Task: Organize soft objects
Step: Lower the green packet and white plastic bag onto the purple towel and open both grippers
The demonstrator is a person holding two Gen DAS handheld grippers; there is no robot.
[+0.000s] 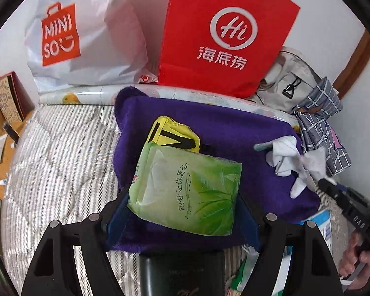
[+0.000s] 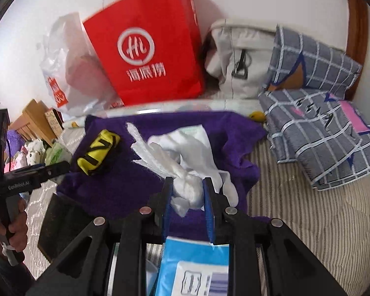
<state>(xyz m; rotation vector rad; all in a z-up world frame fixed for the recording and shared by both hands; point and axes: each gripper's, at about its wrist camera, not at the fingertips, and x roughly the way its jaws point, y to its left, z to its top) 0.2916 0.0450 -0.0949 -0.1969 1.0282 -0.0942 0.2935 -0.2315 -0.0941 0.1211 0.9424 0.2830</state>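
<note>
Left wrist: left gripper [image 1: 182, 204] clasps the green tissue pack [image 1: 185, 192]; right gripper [image 2: 187, 192] pinches white cloth [image 2: 185, 162].

I see a plain white wall [image 1: 148, 5] closing off the far side of the bed [image 1: 61, 153], which wears a grey-and-white striped quilted cover. A brown wooden headboard edge [image 2: 356, 32] curves up at the right, against the same wall. To the left, below the bed's edge, stands light wooden furniture [image 2: 30, 120] with small items on it that I cannot make out. The light is soft and even, daylight-like, with only faint shadows on the wall.
</note>
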